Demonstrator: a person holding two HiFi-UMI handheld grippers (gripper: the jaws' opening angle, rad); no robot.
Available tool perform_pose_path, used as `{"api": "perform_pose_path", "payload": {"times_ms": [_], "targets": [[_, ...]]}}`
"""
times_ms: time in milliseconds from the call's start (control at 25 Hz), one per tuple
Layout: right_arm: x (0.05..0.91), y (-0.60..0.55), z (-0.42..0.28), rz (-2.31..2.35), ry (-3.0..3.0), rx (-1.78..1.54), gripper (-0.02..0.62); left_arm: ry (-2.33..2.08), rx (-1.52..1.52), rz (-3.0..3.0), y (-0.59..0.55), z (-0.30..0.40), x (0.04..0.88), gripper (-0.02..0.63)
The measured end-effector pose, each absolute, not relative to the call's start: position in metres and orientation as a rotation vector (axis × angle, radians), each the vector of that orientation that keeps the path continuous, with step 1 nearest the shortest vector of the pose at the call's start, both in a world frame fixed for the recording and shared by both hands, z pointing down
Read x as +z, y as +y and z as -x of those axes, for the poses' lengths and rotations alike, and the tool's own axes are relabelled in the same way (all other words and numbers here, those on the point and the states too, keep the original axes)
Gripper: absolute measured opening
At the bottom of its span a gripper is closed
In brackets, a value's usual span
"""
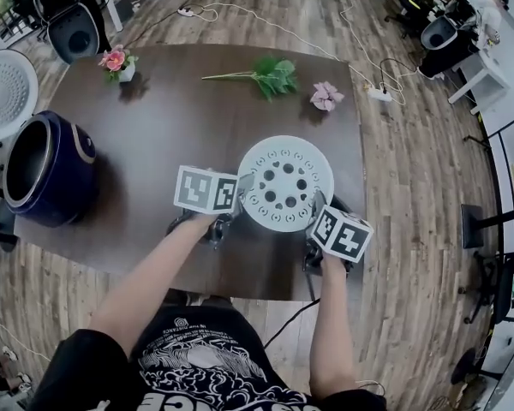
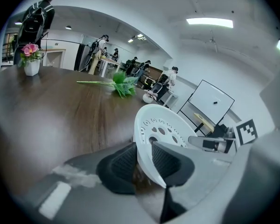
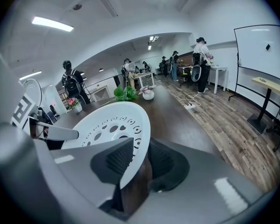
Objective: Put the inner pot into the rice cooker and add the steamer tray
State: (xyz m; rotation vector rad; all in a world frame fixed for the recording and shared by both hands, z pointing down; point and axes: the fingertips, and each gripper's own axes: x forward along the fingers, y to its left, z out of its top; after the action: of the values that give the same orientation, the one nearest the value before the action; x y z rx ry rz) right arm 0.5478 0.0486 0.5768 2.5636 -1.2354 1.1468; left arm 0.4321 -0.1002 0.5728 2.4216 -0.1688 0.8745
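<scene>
A dark blue rice cooker [image 1: 47,169] stands open at the left edge of a brown desk [image 1: 171,135], its white lid [image 1: 7,92] swung up behind it; the head view does not settle whether the inner pot sits inside. Well to the right of it, over the near middle of the desk, a person holds the white, perforated steamer tray [image 1: 284,182] between two hand-held tools. The left gripper [image 1: 240,197] has the tray's left rim, and the left gripper view shows its ribbed dark fingers [image 2: 119,164] pinching that rim [image 2: 163,129] from both faces. The right gripper [image 1: 317,211] takes the opposite rim, its fingers [image 3: 114,160] likewise clamped on the white edge [image 3: 107,125], the tray tilting away from each camera. Along the far side of the desk, left to right, lie a pink flower [image 1: 116,62] in a small white pot, a green sprig [image 1: 270,75] and a loose pink blossom [image 1: 326,97]
</scene>
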Motion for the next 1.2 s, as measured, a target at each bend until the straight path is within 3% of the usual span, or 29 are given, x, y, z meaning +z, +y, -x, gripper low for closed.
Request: {"api": "perform_pose_path", "payload": {"times_ms": [600,1200], "targets": [[0.521,-0.061,-0.501,-2.436,-1.524,0.933,0.095,-0.425,0.649,-2.479,-0.183,-0.358,0.512,0.103],[0.452,-0.186,-0.404,-2.240,-1.844,0.732,0.095,-0.729,0.456,-2.466,-0.269,-0.235,0.449,0.103]]}}
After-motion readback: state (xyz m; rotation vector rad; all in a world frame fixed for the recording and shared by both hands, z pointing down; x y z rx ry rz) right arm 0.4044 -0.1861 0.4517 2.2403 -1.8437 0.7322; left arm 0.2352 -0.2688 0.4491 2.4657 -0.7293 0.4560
